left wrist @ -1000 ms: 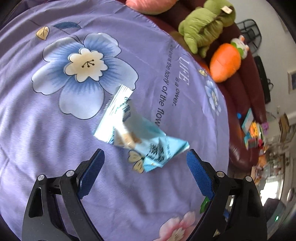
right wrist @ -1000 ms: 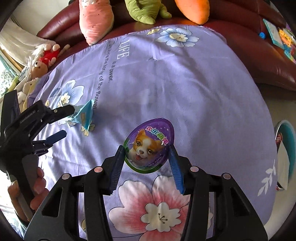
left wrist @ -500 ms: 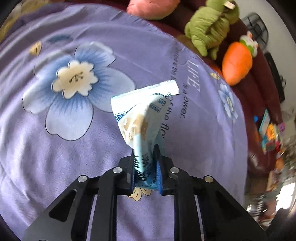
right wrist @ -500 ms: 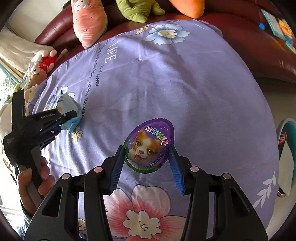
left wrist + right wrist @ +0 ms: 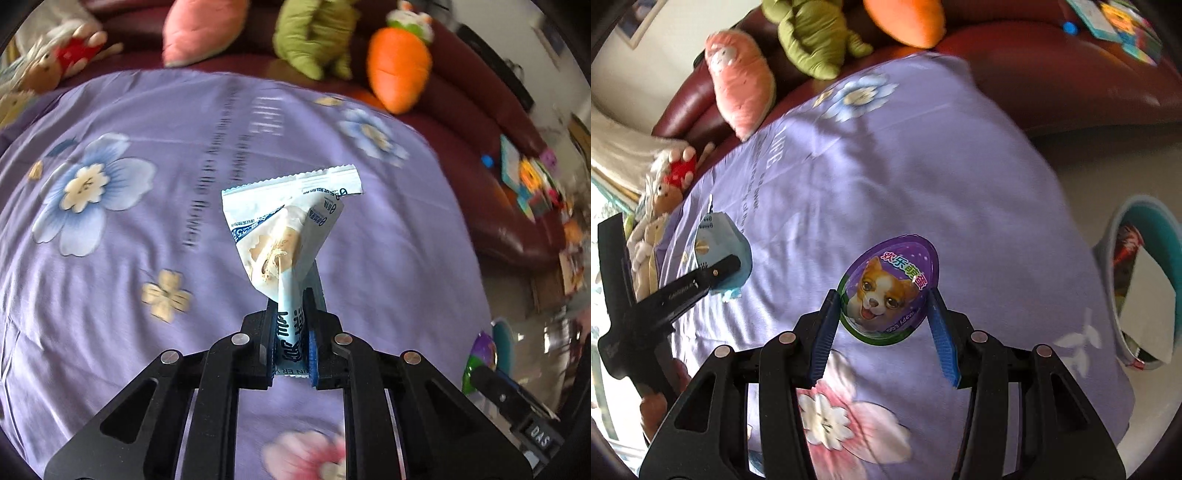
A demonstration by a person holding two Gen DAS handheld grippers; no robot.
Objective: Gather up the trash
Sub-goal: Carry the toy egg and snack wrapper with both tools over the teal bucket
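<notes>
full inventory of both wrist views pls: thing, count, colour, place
snack wrapper: 1, light blue and white, clamped in left gripper
egg package: 1, purple with dog picture, between right gripper's pads
cloth: 1, purple floral, under both grippers
bin: 1, teal, right of cloth, trash inside
sofa: 1, dark red, behind cloth
carrot plush: 1, orange, on sofa
green plush: 1, on sofa
pink plush: 1, on sofa
left gripper: black, shut
right gripper: black, holding egg
</notes>
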